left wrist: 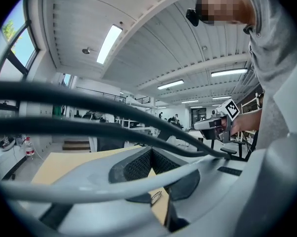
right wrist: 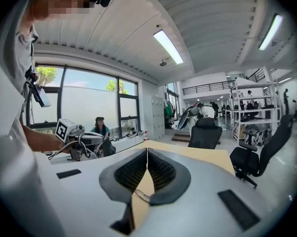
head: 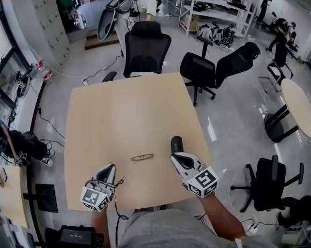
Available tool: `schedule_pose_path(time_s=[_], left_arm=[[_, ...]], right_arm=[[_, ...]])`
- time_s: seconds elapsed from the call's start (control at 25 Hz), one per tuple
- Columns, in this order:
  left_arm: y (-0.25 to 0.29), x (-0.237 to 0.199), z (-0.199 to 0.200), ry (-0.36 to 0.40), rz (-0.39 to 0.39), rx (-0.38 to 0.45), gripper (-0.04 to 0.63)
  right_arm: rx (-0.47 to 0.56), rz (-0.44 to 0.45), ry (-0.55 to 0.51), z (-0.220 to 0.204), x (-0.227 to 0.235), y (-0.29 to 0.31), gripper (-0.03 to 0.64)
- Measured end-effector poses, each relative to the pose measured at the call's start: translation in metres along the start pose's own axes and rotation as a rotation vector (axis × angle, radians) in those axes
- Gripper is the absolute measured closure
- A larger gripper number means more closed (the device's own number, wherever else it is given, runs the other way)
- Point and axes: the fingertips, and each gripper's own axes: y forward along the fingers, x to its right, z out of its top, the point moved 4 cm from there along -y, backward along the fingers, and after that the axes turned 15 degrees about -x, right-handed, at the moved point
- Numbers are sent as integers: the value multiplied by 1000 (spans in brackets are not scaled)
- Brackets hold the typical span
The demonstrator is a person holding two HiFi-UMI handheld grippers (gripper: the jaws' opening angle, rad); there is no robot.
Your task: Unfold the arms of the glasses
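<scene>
Folded thin-framed glasses (head: 142, 157) lie on the light wooden table (head: 124, 112), near its front edge and between my two grippers. The left gripper (head: 111, 168) hovers a short way to their lower left. Its pads meet at the tip and hold nothing. The right gripper (head: 175, 157) sits just right of the glasses, also shut and empty. In the left gripper view the glasses (left wrist: 156, 197) show through the slot below the touching fingertips of the left gripper (left wrist: 151, 151). The right gripper view shows the glasses (right wrist: 141, 194) the same way, under the right gripper (right wrist: 147, 151).
A dark oblong object (head: 176, 143) lies just beyond the right gripper's tip. Black office chairs (head: 146, 48) stand past the table's far edge and a round table (head: 299, 107) stands to the right. Dark cables (left wrist: 89, 112) cross the left gripper view.
</scene>
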Motion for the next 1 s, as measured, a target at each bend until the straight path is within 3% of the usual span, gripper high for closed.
schedule_pose_path(time_s=[0.48,0.76,1.0], left_arm=[[100,-41,-99,-92,-121,-232,589],[143,-47,-147,-106,-186,-345,588],[171,-49,-178,-87,-241,-423,588]], right_arm=[[-189,63,29,-55,30,111,607],[-348,111,40,-108,36,169,607],[-483,144,-15,-142,34,209,607]])
